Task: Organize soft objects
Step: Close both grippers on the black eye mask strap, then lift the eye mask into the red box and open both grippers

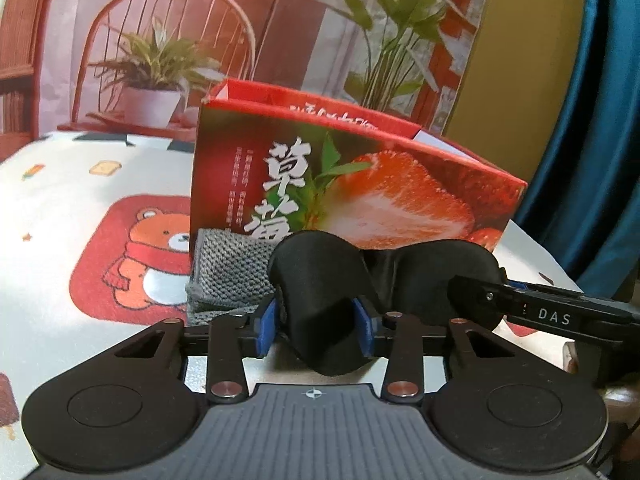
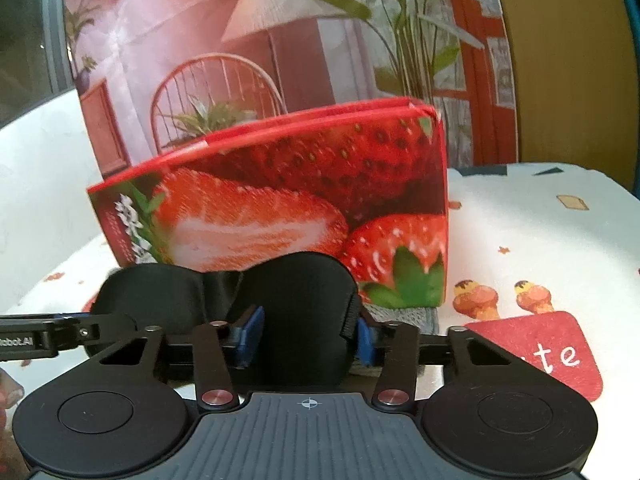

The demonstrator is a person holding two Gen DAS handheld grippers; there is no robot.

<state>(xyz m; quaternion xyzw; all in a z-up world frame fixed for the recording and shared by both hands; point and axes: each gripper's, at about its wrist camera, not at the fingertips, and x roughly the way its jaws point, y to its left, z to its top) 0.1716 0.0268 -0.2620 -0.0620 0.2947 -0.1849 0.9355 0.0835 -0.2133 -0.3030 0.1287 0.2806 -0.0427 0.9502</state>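
Black eye mask (image 1: 328, 280) sits low centre in both wrist views, held at both ends: my left gripper (image 1: 323, 322) is clenched on one cup, my right gripper (image 2: 306, 338) on the other. Strawberry box (image 1: 352, 184) stands just behind it, mid-frame; I cannot see its contents. Grey knitted cloth (image 1: 228, 272) lies against the box's base.

Warm, reddish indoor light, fairly bright. Tablecloth (image 2: 540, 216) blows out near white in patches. Soft shadows under the strawberry box (image 1: 360, 184). Strong fisheye bending at edges, dark corners. Backdrop (image 1: 280, 20) soft; right view slightly blurred.
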